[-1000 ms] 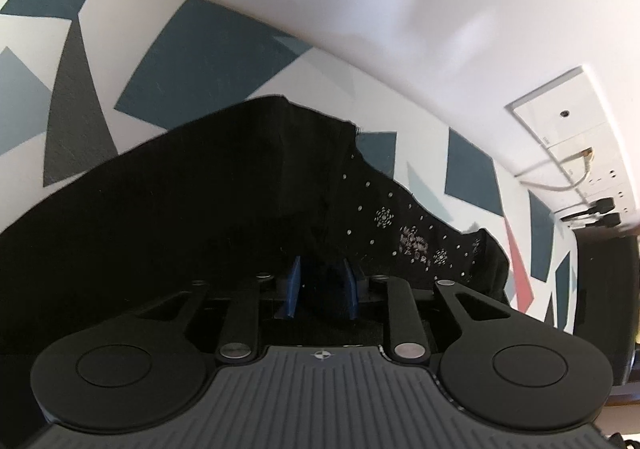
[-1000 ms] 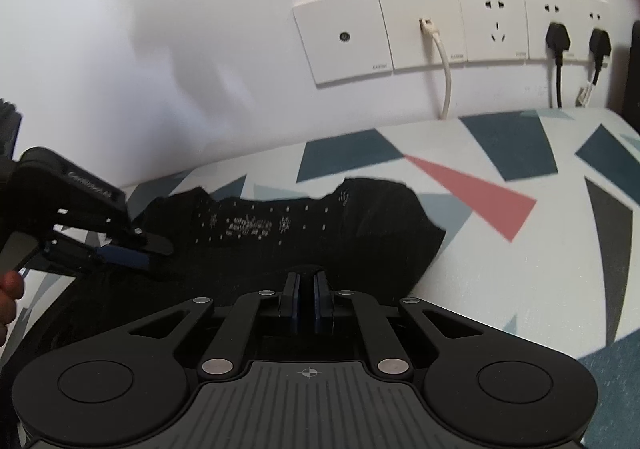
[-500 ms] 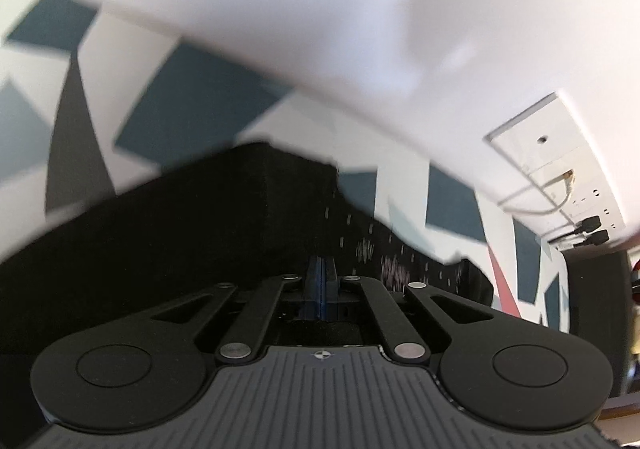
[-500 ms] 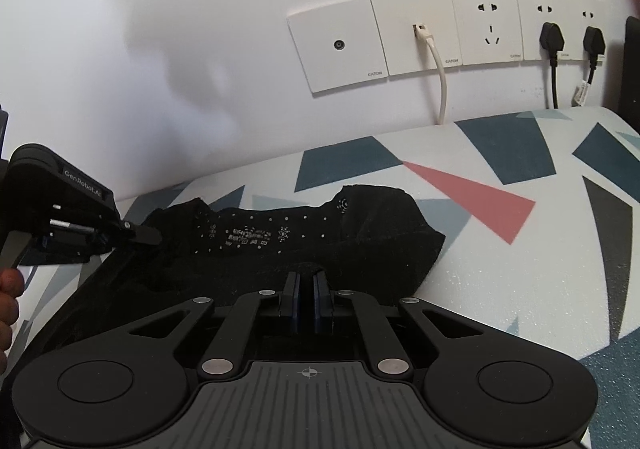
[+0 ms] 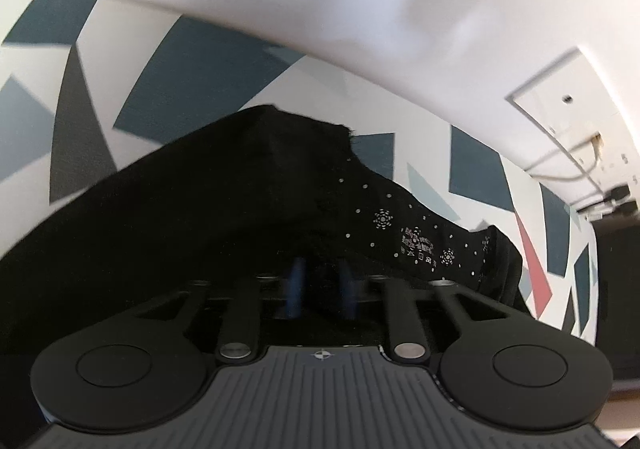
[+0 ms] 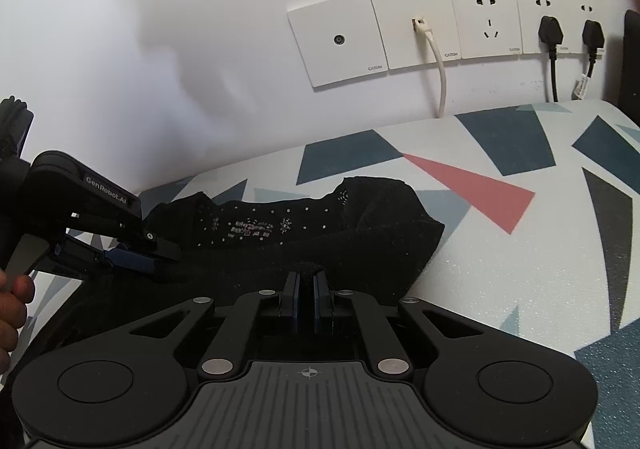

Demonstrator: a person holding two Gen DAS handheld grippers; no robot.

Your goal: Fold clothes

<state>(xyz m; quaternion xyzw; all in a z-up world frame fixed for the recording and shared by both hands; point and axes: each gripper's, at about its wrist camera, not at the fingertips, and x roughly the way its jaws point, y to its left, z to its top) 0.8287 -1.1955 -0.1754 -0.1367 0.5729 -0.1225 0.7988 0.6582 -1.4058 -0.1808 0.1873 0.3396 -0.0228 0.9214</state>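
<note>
Just ahead of the right hand-held gripper point(image 6: 307, 281) lies the black garment point(image 6: 320, 241), rumpled on the patterned counter point(image 6: 520, 269) with its printed neck label facing up. No neat fold shows, so I judge the work barely begun, with the smoothing and every fold left. That hand-held gripper is pinched on a tuft of the cloth. The left hand-held gripper point(image 5: 320, 289) is opening, its blue pads apart with dark cloth between them. Only its own view shows those pads, along with the counter beyond the garment's raised corner. Only the right view shows it from the side at the garment's edge, the person's hand point(image 6: 14, 309) behind it, and the wall sockets point(image 6: 488, 23) head-on
</note>
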